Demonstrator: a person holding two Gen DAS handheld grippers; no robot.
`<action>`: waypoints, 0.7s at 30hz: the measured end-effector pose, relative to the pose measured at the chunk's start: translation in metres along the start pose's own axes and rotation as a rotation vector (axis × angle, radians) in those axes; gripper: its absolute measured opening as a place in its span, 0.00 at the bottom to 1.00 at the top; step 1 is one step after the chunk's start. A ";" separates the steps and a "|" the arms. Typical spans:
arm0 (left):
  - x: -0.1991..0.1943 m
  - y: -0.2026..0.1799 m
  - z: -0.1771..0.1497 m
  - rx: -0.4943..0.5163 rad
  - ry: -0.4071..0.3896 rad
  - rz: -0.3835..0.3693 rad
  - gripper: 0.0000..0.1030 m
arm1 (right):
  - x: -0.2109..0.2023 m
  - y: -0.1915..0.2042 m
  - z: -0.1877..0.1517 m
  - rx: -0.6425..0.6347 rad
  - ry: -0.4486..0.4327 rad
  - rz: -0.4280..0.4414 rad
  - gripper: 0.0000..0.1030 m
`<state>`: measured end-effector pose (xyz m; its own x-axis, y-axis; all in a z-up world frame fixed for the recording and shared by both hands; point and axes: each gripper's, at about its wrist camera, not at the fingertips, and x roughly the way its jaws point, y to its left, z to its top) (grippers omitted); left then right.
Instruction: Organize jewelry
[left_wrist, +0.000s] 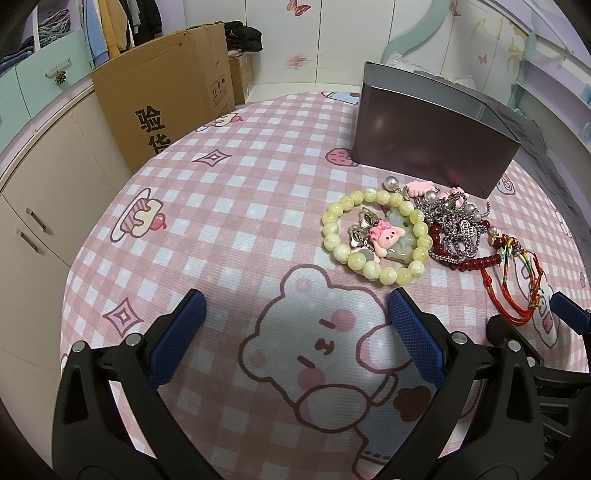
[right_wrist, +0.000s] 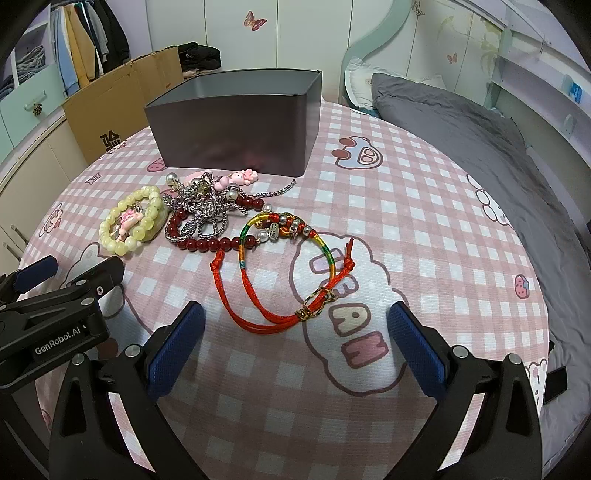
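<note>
With the right gripper (right_wrist: 295, 325) and left gripper (left_wrist: 295, 314) both spread wide and empty, the red cord bracelet (right_wrist: 280, 291), lying mid-bed before the grey box (right_wrist: 236, 122), is judged light, limp and best pinched at its knot.

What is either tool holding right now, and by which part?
Nothing. The left tool and the right tool are both open over the checked cloth, and the jewelry pile lies untouched in front of the dark box.

Soft, even indoor light; both views sharp at centre, strongly bent at the edges, with black corners.
</note>
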<state>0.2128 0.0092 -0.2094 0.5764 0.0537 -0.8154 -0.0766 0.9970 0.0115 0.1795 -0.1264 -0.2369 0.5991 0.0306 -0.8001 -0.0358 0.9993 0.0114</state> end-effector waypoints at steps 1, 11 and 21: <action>0.000 0.000 0.000 0.000 0.000 0.000 0.94 | 0.000 0.001 0.000 0.000 0.000 0.000 0.93; 0.000 -0.001 0.000 0.000 0.000 0.001 0.94 | 0.000 -0.001 0.000 0.001 0.000 0.002 0.93; 0.000 -0.001 0.000 0.000 0.000 0.000 0.94 | 0.000 0.000 0.000 0.004 0.000 0.003 0.93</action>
<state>0.2131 0.0085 -0.2091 0.5761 0.0536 -0.8156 -0.0766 0.9970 0.0114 0.1798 -0.1262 -0.2369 0.5989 0.0332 -0.8002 -0.0343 0.9993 0.0157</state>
